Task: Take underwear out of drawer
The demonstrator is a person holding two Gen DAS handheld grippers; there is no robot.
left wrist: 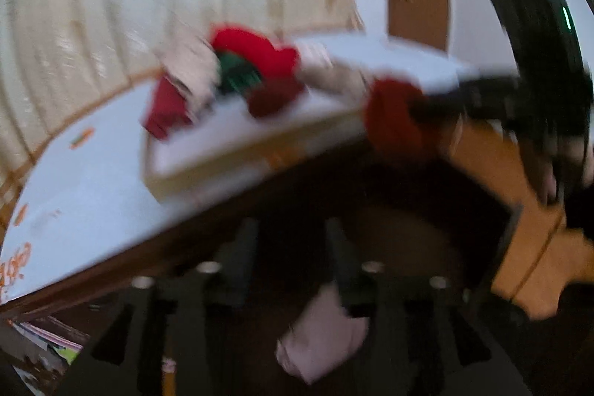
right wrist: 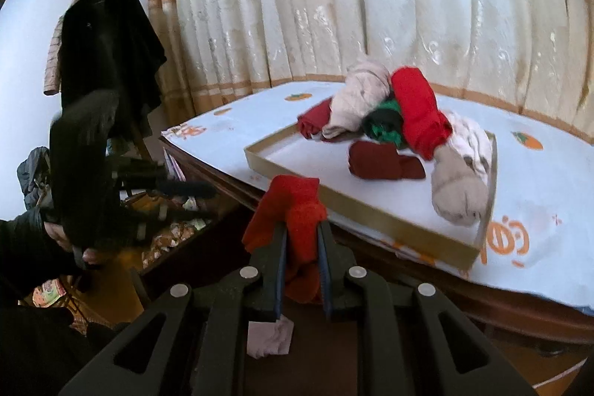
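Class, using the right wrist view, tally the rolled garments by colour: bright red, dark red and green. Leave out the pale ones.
Bright red garments: 2, one in the tray, one held by the right tool
Dark red garments: 2
Green garment: 1
Total: 5

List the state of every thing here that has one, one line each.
Right claw: shut on the red underwear, held off the table.
Left claw: open, nothing between its fingers.
Tray: on the table, at its edge, holding a loose pile of clothes.
Pale cloth: lying crumpled on the floor.
Curtain: drawn.
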